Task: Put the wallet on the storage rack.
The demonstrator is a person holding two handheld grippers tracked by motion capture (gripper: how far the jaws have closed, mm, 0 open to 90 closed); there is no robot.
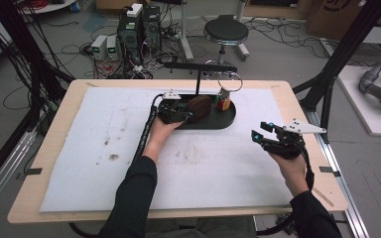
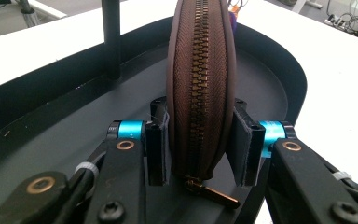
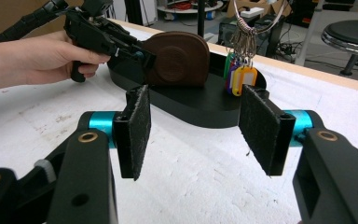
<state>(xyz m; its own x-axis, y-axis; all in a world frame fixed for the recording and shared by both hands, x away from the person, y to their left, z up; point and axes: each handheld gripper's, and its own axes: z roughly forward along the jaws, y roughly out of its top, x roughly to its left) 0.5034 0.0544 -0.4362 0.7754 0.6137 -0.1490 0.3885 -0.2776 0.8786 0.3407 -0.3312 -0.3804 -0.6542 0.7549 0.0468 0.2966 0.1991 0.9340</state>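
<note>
Nearest us, the right tool [image 1: 264, 132] is hovering over the white mat [image 1: 104, 163] on the desk [image 1: 54, 124], jaws wide apart and holding nothing. Farther in, the left tool [image 2: 200, 140] is closing its pads on the brown zip pouch [image 2: 200, 70], which is standing on edge in the black tray [image 1: 225, 120], zipper pull [image 2: 212, 192] facing us. Beyond the pouch, coloured key tags [image 3: 238, 74] are hanging from a ring on the tray's stand. We are judging this as the steadying step; next, the free tool needs to reach the pull while the pouch is kept upright.
</note>
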